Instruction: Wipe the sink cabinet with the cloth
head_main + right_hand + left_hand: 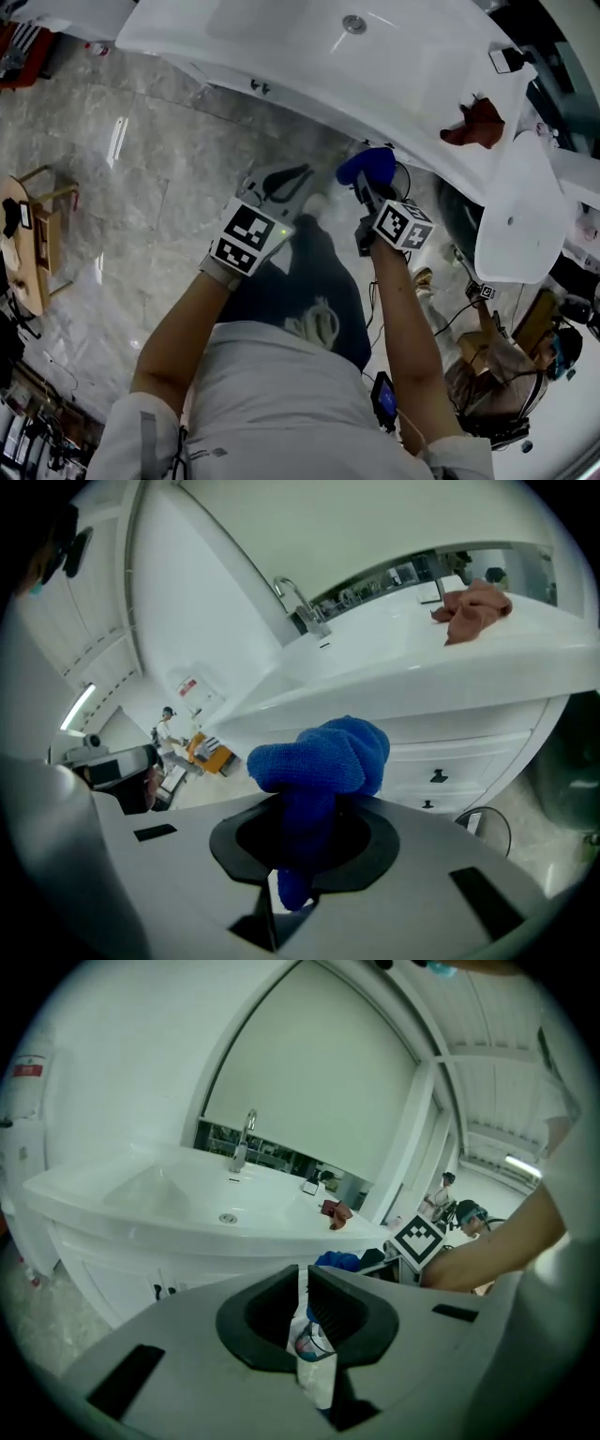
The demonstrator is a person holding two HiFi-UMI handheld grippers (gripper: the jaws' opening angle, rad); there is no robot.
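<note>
The white sink cabinet (309,89) runs across the top of the head view, and its drawer fronts (450,761) face the right gripper view. My right gripper (361,185) (305,841) is shut on a bunched blue cloth (367,166) (323,757), held just in front of the cabinet's lower front and not touching it. My left gripper (302,187) (303,1312) is beside it at the left, shut on a white bottle (309,1349) with a blue and red label. A red-brown cloth (475,124) (472,608) lies on the countertop at the right.
A faucet (242,1140) and a drain (353,23) mark the basin. A second white basin (520,211) stands at the right, with cables (450,319) on the floor below. A wooden chair (42,234) stands far left on the marble floor. A person (466,1215) is in the background.
</note>
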